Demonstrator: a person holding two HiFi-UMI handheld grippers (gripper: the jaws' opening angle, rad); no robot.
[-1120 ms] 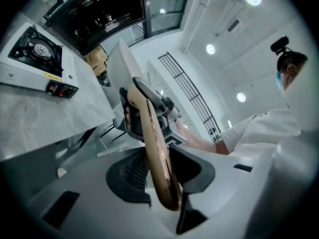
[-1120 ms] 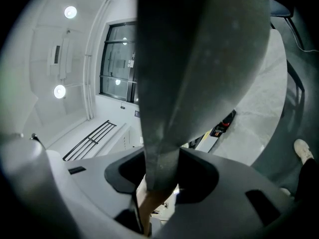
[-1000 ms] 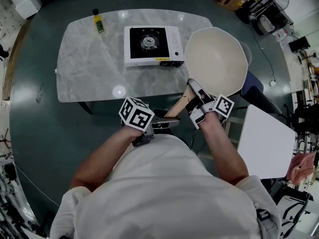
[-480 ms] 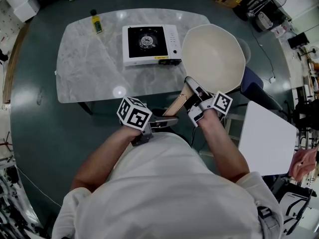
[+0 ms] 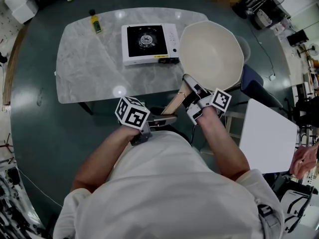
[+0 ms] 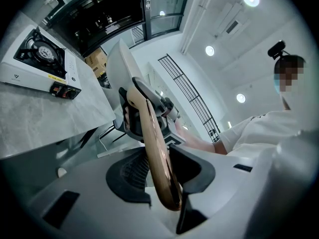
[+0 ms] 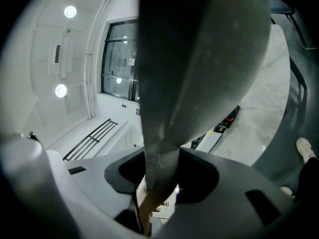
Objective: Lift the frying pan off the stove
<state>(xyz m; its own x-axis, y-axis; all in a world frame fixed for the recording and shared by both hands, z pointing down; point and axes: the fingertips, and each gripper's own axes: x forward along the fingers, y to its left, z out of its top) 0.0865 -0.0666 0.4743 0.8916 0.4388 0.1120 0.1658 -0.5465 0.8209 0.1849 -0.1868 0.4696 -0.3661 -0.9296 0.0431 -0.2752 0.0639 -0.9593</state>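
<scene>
Frying pan (image 5: 212, 54) shifted slightly toward stove (image 5: 149, 44).

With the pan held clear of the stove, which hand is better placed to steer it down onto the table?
Right, probably. The right gripper clamps the handle right beside the pan, close to its weight. The left gripper holds only the handle's far end.

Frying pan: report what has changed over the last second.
The frying pan and right gripper edged slightly up and left in the head view, though the stove shifted likewise, so camera motion may explain part. The left gripper and right gripper stay shut on the handle; nothing released.
</scene>
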